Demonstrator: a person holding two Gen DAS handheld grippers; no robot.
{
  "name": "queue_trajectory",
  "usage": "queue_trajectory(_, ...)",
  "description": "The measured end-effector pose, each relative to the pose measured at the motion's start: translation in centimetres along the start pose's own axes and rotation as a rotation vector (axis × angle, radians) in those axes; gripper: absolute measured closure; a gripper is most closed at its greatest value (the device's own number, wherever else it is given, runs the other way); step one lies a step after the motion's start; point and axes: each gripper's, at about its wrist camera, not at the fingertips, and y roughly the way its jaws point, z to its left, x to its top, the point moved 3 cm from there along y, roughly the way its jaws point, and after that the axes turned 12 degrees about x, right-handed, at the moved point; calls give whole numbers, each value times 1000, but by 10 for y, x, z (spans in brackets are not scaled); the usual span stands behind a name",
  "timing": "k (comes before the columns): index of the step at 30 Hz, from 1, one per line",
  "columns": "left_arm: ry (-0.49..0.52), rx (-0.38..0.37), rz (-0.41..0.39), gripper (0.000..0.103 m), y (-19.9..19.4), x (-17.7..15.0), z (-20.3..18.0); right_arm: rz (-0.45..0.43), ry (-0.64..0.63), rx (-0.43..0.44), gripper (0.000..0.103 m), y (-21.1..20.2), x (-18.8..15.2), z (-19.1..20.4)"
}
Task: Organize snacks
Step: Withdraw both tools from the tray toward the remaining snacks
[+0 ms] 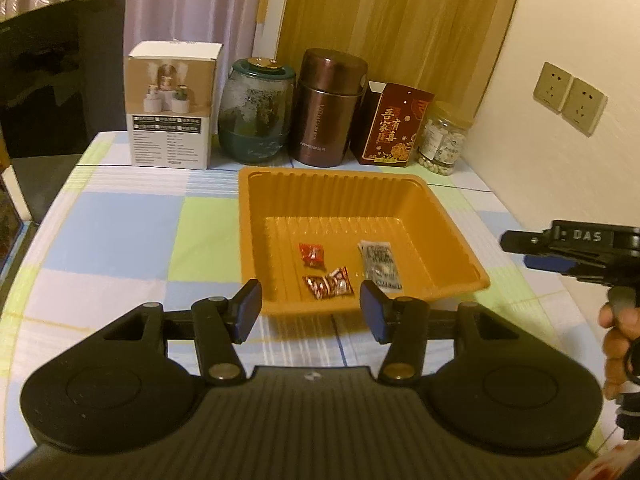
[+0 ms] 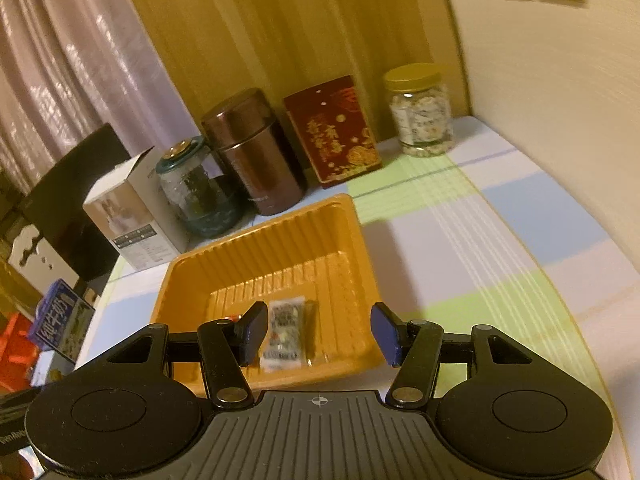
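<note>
Checked cloth in blue, green and white covered the surface (image 1: 132,216), which stood against a cream wall with two sockets (image 1: 570,98). A dark chair back (image 1: 60,72) rose at its far left corner. Along the back edge stood, left to right, a white carton (image 1: 172,108), a teal-lidded glass jar (image 1: 256,112), a brown metal canister (image 1: 330,108), a red box with gold characters (image 1: 394,128) and a clear plastic jar (image 1: 442,140) of pale pieces under a gold lid. Nothing stood between these and the orange plastic tray (image 1: 340,200), which sat near the middle of the surface.

Inside the tray, towards its near wall, lay three snacks: a grey-and-white sachet (image 1: 380,266) on the right, a red sweet (image 1: 312,255) to its left, and a red-and-white wrapped sweet (image 1: 329,284) nearest the rim. All lay apart from one another.

The left hand-held gripper (image 1: 310,312) hovered at the tray's near rim, jaws partly open and holding nothing. The right hand-held gripper (image 2: 320,330) was likewise partly open and empty above the sachet; in the left view it was cut off at the frame edge, with part of the person's hand (image 1: 618,340) below it.

The right view was blurred, and its left finger hid all but a sliver of the red sweets. Print on the sachet was illegible.
</note>
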Motion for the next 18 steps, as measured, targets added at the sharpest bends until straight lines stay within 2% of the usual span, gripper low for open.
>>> queue_trajectory(11,41,25,-51,39,-90,-38,-2,0,-31,-49,46,-87,-46,30)
queue_trajectory(18,38,27,-58,34,-136,-69,1,19,-53,-31,46,-126,-89,55)
